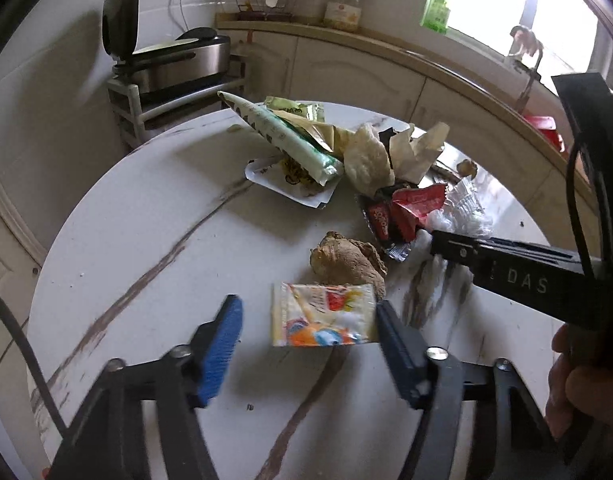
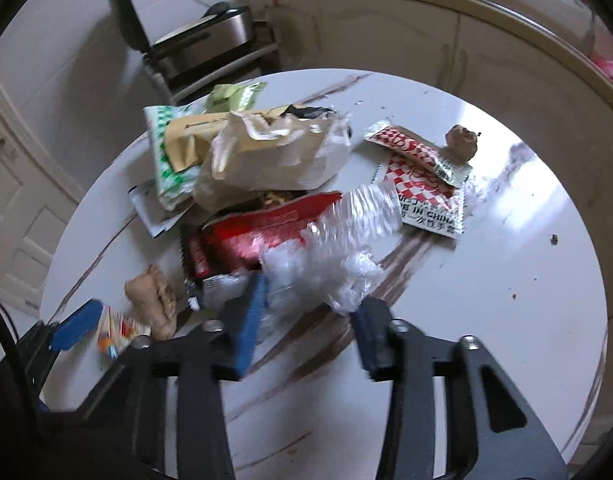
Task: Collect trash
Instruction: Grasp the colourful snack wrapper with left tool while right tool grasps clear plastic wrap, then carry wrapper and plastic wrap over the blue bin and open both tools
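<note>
Trash lies piled on a round white marble table. My left gripper is open, its blue pads on either side of a small colourful sachet, which also shows in the right wrist view. A brown crumpled lump sits just behind the sachet. My right gripper is open around the near edge of crumpled clear plastic, beside a red foil wrapper. The right gripper's body shows in the left wrist view, reaching in from the right.
The pile holds a green-white wrapper, beige paper bags, a red-checked packet and a brown lump. A steel appliance stands on a rack behind the table. Cabinets and a counter curve behind.
</note>
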Motion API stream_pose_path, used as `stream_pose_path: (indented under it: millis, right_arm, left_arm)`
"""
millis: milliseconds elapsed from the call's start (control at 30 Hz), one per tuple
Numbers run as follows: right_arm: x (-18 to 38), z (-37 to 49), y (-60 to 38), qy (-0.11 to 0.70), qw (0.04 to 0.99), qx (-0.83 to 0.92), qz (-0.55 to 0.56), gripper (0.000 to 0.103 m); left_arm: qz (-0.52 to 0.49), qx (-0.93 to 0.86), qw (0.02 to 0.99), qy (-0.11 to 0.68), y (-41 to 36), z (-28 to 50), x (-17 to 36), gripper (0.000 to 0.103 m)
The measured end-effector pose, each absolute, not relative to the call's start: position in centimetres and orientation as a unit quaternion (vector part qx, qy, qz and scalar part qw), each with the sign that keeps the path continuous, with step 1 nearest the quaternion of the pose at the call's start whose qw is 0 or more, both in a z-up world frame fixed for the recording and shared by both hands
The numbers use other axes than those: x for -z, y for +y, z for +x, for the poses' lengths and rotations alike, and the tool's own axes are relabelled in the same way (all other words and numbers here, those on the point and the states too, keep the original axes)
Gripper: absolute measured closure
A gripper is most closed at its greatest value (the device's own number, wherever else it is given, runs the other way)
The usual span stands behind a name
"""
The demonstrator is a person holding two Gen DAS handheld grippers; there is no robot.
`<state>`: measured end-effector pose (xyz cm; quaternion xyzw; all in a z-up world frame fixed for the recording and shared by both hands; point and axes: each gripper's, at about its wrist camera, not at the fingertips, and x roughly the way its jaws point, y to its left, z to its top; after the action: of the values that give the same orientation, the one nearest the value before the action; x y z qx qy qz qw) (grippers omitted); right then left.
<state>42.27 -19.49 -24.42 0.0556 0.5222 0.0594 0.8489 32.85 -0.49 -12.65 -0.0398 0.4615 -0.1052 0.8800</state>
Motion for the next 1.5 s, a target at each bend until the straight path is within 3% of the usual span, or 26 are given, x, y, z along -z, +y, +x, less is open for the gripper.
stream_pose_path:
  millis: [100,433,900,1200,1500]
  right_arm:
    - [24.2,41.6,-19.9,0.520,0.849,-0.070,0.063,0.078]
    - [23.7,39.0,-23.7,0.509,0.849,-0.076,0.119,0.091]
    - [22.7,36.0,-27.7,0.485,0.852,-0.092,0.175,0.094]
    - [20.4,31.6,-31.4,0.449,0.865,-0.089,0.205,0.094]
    - [17.4,23.4,-41.0,0.399,0.887,-0.026,0.230,0.094]
  left_arm:
    - [-0.047,0.110,0.879,0.461,0.2,32.7,12.7,0.059]
    - [-0.068,0.120,0.880,0.456,1.5,31.3,13.3,0.060]
    - [-0.033,0.134,0.893,0.427,-2.1,27.7,10.6,0.060]
    - [0.001,0.186,0.897,0.402,-8.5,26.1,8.3,0.060]
    - [0.041,0.303,0.875,0.376,-22.9,23.7,7.1,0.060]
